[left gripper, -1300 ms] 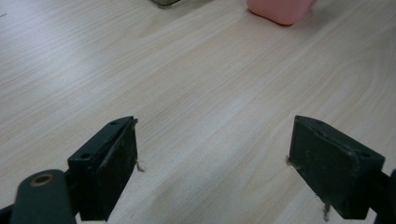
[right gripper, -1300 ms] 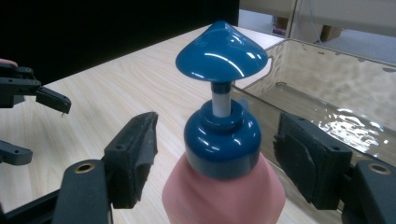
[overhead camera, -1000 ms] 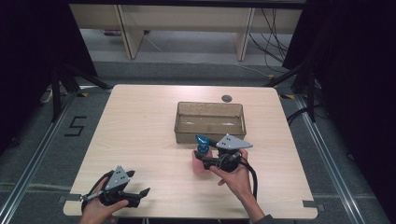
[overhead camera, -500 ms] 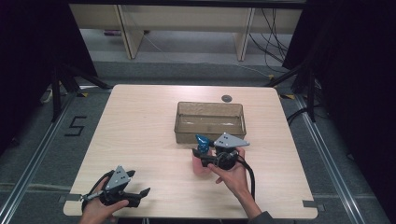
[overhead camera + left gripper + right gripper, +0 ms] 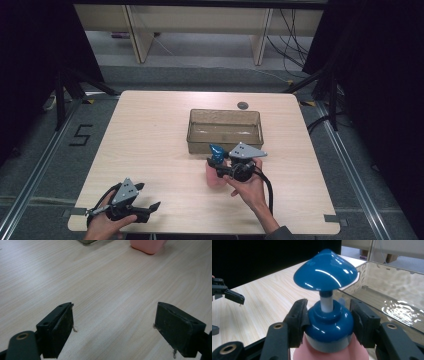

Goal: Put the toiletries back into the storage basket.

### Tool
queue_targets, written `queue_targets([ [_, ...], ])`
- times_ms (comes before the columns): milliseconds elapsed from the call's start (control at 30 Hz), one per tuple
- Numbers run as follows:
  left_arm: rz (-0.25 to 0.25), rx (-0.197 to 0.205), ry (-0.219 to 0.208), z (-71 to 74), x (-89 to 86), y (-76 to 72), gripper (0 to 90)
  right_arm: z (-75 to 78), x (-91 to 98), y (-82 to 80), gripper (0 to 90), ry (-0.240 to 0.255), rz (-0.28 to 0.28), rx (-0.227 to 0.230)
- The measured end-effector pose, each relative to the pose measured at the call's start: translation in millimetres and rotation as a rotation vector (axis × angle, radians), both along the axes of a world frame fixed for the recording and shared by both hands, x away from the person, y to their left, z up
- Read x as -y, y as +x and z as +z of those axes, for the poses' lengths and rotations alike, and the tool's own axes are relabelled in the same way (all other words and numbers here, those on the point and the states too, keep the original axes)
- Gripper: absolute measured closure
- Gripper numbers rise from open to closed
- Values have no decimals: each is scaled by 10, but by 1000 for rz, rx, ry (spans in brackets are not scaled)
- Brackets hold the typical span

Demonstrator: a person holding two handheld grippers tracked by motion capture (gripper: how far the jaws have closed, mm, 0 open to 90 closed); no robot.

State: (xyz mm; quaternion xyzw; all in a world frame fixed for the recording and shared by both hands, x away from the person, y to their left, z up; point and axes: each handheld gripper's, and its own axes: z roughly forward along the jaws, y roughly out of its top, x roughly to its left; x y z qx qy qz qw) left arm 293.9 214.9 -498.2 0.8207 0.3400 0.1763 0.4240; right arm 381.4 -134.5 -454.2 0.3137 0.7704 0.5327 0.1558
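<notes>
1. We had our right claw (image 5: pixel 327 322) around the blue collar of the pink plastic pump bottle with the blue mushroom-shaped dispenser head (image 5: pixel 325 275). Its jaws had just been closing, with the collar between them, and in the right gripper view the pads pressed on both sides of that collar.

2. The bottle (image 5: pixel 216 170) stood upright on the pale wooden counter (image 5: pixel 150 140), right of the middle and toward the near edge. It sat just in front of the clear rectangular plastic bin (image 5: pixel 225 131), apart from it. In the left gripper view its pink base (image 5: pixel 147 245) rested flat on the wood, so we judged it was not yet lifted.

3. The bin looked to us to hold no objects; its floor gave back only glare. If the bottle was meant to go in there, that part was not yet done.

4. Our left claw (image 5: pixel 150 209) lay near the near left corner of the counter, well apart from the bottle. Its jaws stood wide with only bare wood between them, as the left gripper view showed (image 5: pixel 113 327).

5. We judged the grasp as made and the rest as left: lifting the bottle, carrying it over the bin's near wall, setting it down and letting go.
</notes>
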Motion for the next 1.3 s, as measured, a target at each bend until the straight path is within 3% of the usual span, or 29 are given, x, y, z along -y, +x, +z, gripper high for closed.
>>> queue_targets([
  [100,-9,-4,30,14,-14,0,149,-6,-3,-2,514,6,9,6],
  [167,4,-5,6,6,-4,-4,149,-2,-1,-14,521,-6,1,13],
  [333,-1,-2,5,8,-11,-1,149,-3,-23,-24,527,2,0,11],
  [467,11,-1,-7,1,-4,-4,149,22,-25,-42,530,-31,-28,24],
  [533,3,0,17,10,-18,2,149,23,-37,-42,531,-32,-43,44],
  [633,8,-4,4,7,-7,-6,148,35,-57,-70,531,-35,-55,17],
  [667,8,-5,0,6,-7,-6,149,37,-52,-51,531,-49,-42,43],
  [700,12,-2,-4,3,-5,-6,149,47,-51,-63,532,-55,-45,25],
  [767,6,-5,-7,5,-8,-5,149,53,-44,-51,532,-54,-50,52],
  [800,6,-5,-7,5,-8,-5,149,67,-39,-64,532,-50,-50,30],
  [900,14,3,-8,-2,-2,-4,149,98,-21,-63,532,-49,-50,40],
  [967,12,-4,1,7,-7,-6,149,121,-20,-83,533,-36,-62,21],
  [1000,11,-5,0,7,-7,-6,149,130,-6,-62,533,-46,-53,54],
  [1100,6,-1,13,9,-15,-1,149,156,-4,-68,533,-53,-49,51],
  [1200,7,-3,11,7,-14,-2,149,181,5,-83,533,-50,-64,29],
  [1300,-16,19,51,16,-47,28,149,203,19,-74,534,-43,-58,32],
])
